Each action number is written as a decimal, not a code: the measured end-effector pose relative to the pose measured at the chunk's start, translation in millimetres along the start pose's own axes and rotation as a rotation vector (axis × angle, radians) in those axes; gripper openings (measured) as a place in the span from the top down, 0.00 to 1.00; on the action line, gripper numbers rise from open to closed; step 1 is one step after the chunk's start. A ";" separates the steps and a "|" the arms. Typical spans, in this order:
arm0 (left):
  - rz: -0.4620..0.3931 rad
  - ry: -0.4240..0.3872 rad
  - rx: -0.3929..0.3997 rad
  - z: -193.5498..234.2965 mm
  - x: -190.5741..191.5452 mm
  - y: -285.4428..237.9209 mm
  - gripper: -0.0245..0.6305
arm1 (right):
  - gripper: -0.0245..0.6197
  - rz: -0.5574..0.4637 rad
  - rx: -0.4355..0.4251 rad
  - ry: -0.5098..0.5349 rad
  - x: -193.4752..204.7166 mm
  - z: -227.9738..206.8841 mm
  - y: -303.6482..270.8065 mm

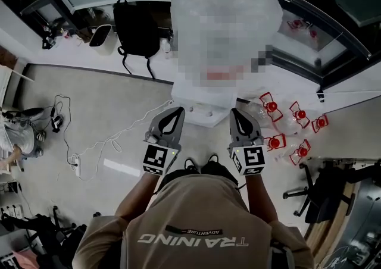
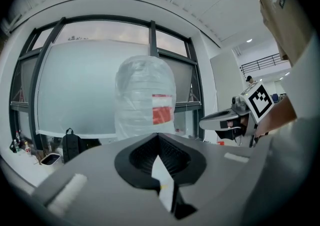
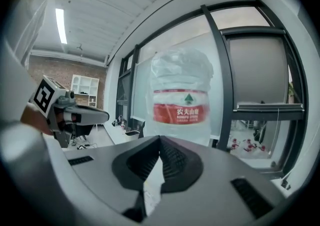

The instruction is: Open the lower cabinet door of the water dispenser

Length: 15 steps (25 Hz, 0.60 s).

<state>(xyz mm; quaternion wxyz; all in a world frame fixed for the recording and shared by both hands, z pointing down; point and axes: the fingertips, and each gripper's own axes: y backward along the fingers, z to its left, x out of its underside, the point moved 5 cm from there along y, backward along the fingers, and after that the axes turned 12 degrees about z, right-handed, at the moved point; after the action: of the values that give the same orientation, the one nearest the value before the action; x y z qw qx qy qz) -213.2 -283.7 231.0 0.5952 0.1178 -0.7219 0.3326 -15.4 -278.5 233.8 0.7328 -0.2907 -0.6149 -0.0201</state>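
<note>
Left gripper (image 1: 178, 110): I see it closed, empty, just before the water dispenser (image 1: 193, 96).
Right gripper (image 1: 237, 112): closed, empty, before the water dispenser too.

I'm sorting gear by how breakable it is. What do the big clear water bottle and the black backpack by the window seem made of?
Large clear water bottle: probably translucent plastic with a glossy finish; light shows through its ribbed wall. Black backpack: looks like matte fabric, since its straps hang limp; the weave is too small to see.
</note>
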 end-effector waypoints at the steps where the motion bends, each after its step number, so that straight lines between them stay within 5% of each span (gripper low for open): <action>1: -0.005 -0.002 -0.002 -0.6 -2.8 -0.9 0.96 | 0.95 -0.005 -0.003 0.004 -1.9 -1.1 -0.3; 15: 0.000 0.005 0.002 -7.9 8.8 15.2 0.96 | 0.95 0.034 0.008 0.016 14.1 7.5 17.6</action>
<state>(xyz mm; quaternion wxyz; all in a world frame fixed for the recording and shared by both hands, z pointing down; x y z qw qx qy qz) -217.9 -265.4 234.6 0.5967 0.1176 -0.7202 0.3337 -11.8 -255.9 240.2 0.7390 -0.2977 -0.6042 -0.0074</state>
